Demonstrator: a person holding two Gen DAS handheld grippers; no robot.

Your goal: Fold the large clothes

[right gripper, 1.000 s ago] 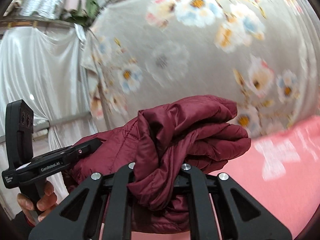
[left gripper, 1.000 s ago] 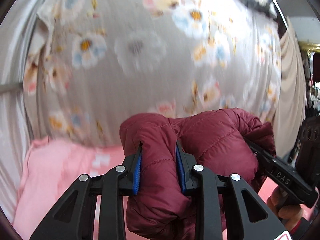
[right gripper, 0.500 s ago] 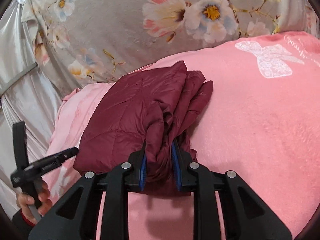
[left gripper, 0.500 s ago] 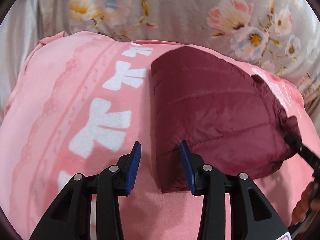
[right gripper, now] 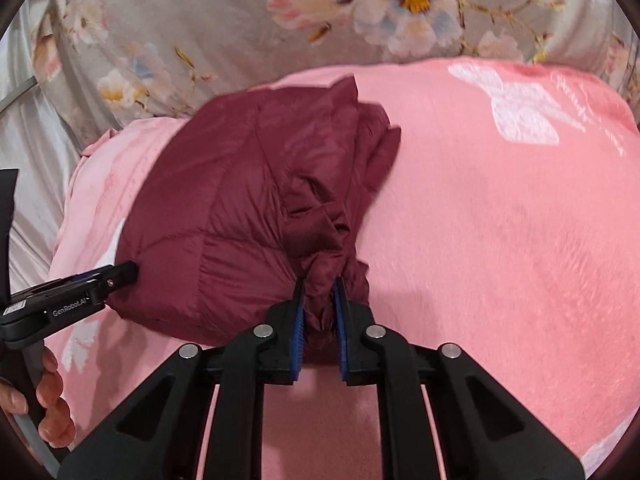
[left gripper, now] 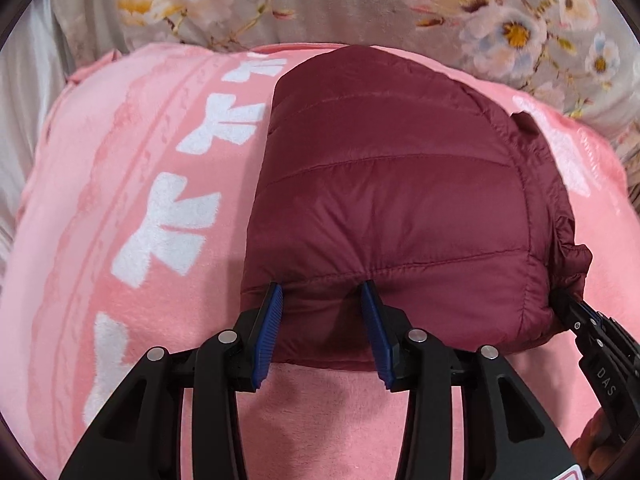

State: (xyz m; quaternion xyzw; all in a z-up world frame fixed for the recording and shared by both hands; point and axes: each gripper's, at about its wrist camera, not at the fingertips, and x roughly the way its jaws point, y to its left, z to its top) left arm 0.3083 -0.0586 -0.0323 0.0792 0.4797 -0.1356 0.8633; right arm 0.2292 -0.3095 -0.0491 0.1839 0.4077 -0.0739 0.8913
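Currently, I have the dark red quilted puffer jacket (left gripper: pixel 392 208) lying folded on the pink fleece blanket with white bows (left gripper: pixel 132 208). My left gripper (left gripper: pixel 322 332) straddles the jacket's near hem, jaws opening and pads spread around the padding. My right gripper (right gripper: pixel 319 320), at the jacket's right edge, is closing on bunched layers (right gripper: pixel 320 264). Risk: lifting the right gripper before release drags those layers and undoes the fold. The springy filling may also puff the bundle open.

quilted maroon jacket (left gripper: pixel 392 200) in smooth, faintly shiny nylon-like cloth, pink blanket (right gripper: pixel 500 240) fuzzy matt fleece, floral sheet (right gripper: pixel 240 20) soft matt cloth, gripper fingers (left gripper: pixel 224 400) matt black plastic
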